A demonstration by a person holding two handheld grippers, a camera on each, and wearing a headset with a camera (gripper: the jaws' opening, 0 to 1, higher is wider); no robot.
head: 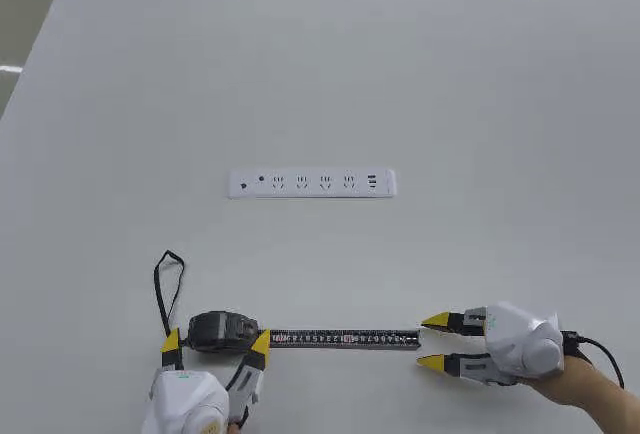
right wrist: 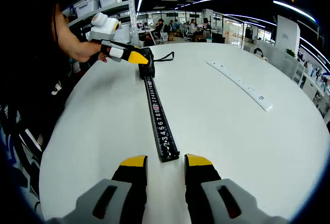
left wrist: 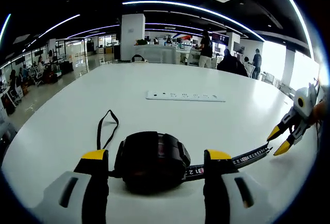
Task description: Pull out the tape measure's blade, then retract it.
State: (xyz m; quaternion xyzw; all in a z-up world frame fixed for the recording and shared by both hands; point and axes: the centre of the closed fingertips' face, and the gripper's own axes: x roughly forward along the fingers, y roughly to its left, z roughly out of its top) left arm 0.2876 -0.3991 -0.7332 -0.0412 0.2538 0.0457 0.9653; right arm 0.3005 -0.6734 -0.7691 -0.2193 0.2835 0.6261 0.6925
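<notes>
Tape measure (head: 222, 331): black case on the white table (head: 320, 84), near-left, with its wrist strap (head: 163, 282) looped toward the far side. The blade (head: 345, 338) is out, lying flat and running right from the case.

Left hand-held gripper (head: 216, 342): jaws apart, one on each side of the case. The left gripper view shows slim gaps between case and jaws, and the blade passes behind the right jaw. The gripper body is cut off at the near edge of the head view.

Right hand-held gripper (head: 434, 342): jaws apart, with the blade's end lying just at the gap between the tips. No contact is visible. The end hook is too small to make out.

Power strip (head: 312, 183): mid-table, well beyond the tape. Its socket details are blurred.
</notes>
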